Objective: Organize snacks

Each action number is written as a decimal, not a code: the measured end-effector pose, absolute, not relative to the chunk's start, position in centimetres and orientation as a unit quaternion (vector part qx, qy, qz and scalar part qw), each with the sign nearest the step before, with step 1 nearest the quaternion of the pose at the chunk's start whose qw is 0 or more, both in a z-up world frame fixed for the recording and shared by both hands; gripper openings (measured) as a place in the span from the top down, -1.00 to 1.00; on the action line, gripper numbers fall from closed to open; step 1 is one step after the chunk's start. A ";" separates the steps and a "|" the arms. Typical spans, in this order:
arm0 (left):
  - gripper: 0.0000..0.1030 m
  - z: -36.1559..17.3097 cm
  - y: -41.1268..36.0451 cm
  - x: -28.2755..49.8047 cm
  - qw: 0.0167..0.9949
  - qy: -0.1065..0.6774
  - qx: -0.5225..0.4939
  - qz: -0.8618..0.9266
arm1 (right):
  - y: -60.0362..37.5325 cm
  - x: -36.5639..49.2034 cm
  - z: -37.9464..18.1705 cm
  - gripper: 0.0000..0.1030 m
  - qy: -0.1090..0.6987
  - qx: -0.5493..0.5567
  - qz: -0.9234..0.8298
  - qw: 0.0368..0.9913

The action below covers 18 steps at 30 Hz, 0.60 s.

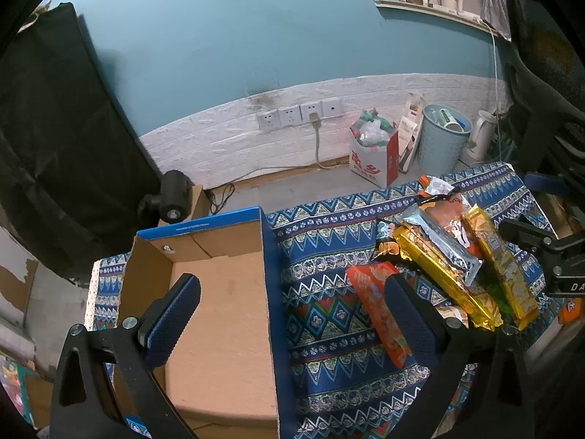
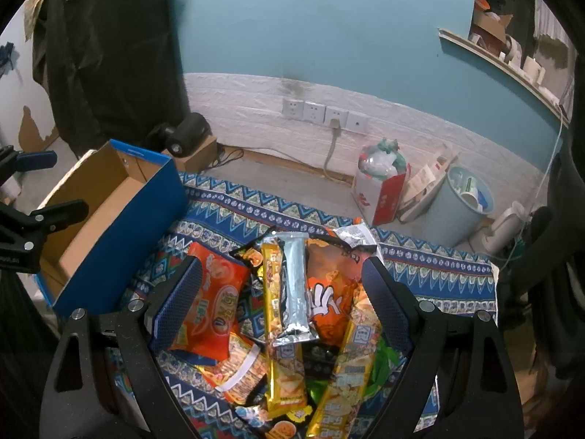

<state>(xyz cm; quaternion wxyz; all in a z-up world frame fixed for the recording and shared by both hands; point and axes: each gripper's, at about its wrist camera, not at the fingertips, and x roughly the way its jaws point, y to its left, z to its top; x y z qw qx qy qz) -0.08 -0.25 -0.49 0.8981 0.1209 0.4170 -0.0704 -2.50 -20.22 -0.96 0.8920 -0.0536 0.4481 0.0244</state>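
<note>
While two grippers gape (image 1: 292, 292) (image 2: 281, 285) — one box (image 1: 219, 292), two gold packets (image 2: 283, 329)

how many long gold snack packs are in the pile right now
3 visible. One gold pack lies left of the silver pack, one pokes out below it, one lies right, near the right claw. More may be buried.
</note>
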 end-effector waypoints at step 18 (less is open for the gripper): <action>-0.97 -0.6 -0.3 -0.2 0.897 0.418 0.122 -0.071 | -20.0 -2.6 -1.0 -0.69 0.448 -0.054 0.025 0.892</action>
